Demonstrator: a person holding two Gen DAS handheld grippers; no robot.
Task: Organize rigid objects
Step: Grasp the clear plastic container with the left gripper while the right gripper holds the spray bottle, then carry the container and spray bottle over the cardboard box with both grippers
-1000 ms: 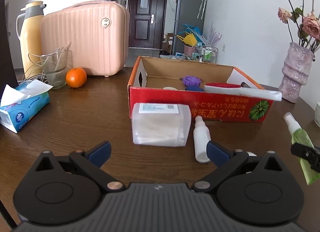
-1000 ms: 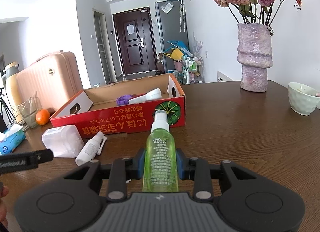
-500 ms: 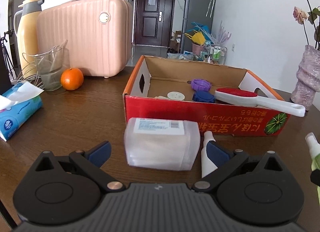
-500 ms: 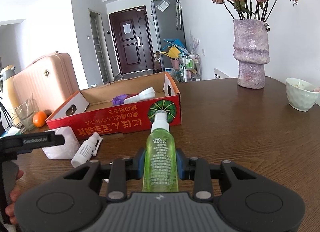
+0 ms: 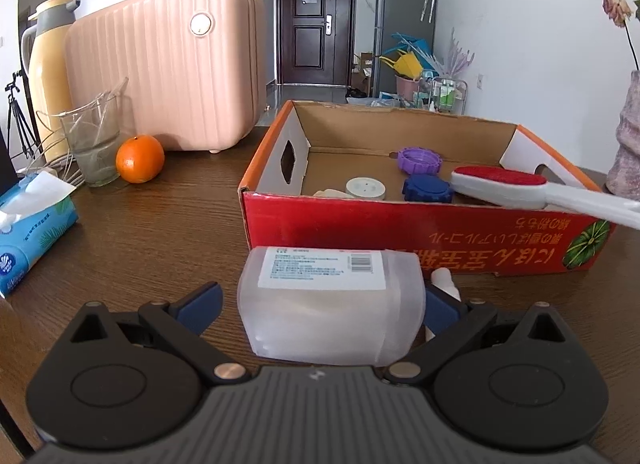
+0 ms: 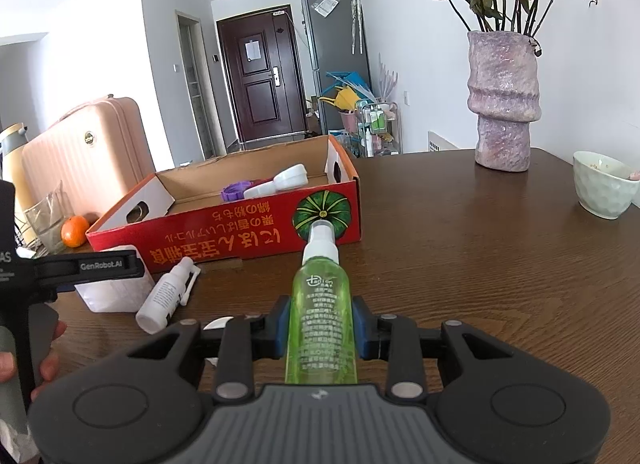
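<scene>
While the right gripper (image 6: 320,330) stays clenched on the green plastic spray bottle (image 6: 321,312), the left gripper's (image 5: 320,304) released fingers (image 5: 200,300) straddle the frosted plastic box (image 5: 332,310): light, stiff, slippery, best squeezed across its flat sides.

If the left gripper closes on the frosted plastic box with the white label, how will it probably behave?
The frosted plastic box with the white label probably stays stiff. Its rounded, smooth sides may slip between the pads. It looks light, with pale soft contents.

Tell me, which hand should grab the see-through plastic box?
Left. The left gripper is open with the see-through plastic box between its fingers, while the right gripper is already shut on the green spray bottle.
</scene>
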